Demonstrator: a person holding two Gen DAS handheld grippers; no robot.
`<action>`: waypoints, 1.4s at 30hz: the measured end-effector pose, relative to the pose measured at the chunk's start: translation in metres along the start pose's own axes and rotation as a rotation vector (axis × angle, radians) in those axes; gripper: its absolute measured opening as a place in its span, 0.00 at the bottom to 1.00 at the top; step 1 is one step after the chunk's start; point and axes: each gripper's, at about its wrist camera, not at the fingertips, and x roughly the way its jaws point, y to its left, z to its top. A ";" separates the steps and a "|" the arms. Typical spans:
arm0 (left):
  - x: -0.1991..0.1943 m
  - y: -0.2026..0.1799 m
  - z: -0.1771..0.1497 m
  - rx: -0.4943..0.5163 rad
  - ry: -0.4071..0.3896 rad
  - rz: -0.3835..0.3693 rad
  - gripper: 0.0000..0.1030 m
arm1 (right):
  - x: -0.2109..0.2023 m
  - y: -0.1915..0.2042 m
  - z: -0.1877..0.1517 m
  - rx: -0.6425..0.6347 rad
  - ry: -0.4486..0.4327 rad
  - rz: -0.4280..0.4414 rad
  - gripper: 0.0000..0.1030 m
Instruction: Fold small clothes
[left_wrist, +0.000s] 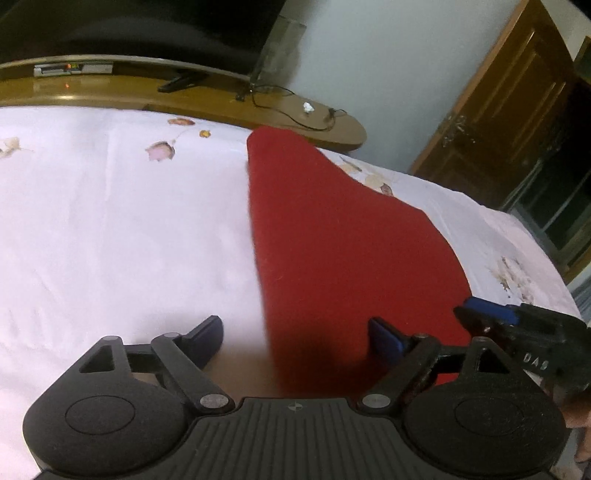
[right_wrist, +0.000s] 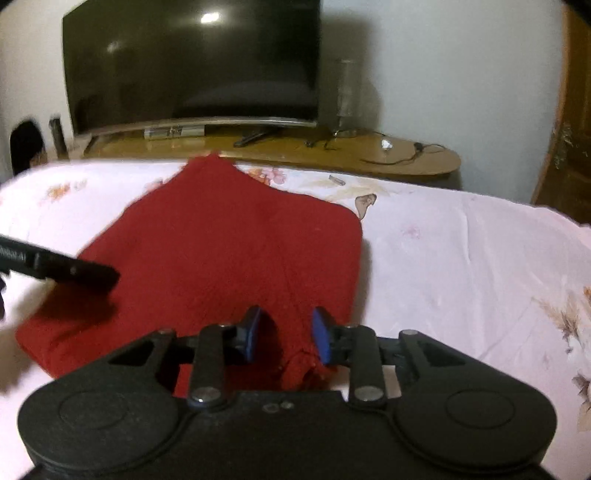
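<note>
A red knitted garment (right_wrist: 221, 258) lay flat on the bed's white, flower-printed sheet (right_wrist: 461, 258), its narrow end pointing toward the curved wooden TV stand (right_wrist: 406, 162) and the dark flat-screen television (right_wrist: 192, 62). The left gripper (left_wrist: 295, 338) hovered at the garment's near left edge, jaws spread wide — one blue pad over bare sheet, the other over red cloth, gripping nothing. The right gripper (right_wrist: 286, 334) sat low over the near hem, its blue-padded fingers (right_wrist: 321, 336) parted on either side of a raised crease — whether they touched the fabric I couldn't tell.
</note>
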 end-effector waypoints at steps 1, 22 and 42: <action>-0.007 -0.002 0.000 0.010 -0.006 -0.003 0.83 | -0.004 -0.002 0.003 0.025 0.006 0.003 0.29; -0.057 -0.010 -0.068 0.144 0.017 0.063 0.83 | -0.038 -0.016 -0.049 0.197 0.089 0.050 0.59; -0.064 -0.005 -0.042 0.147 -0.029 0.064 0.89 | -0.041 -0.079 -0.046 0.601 0.010 0.266 0.71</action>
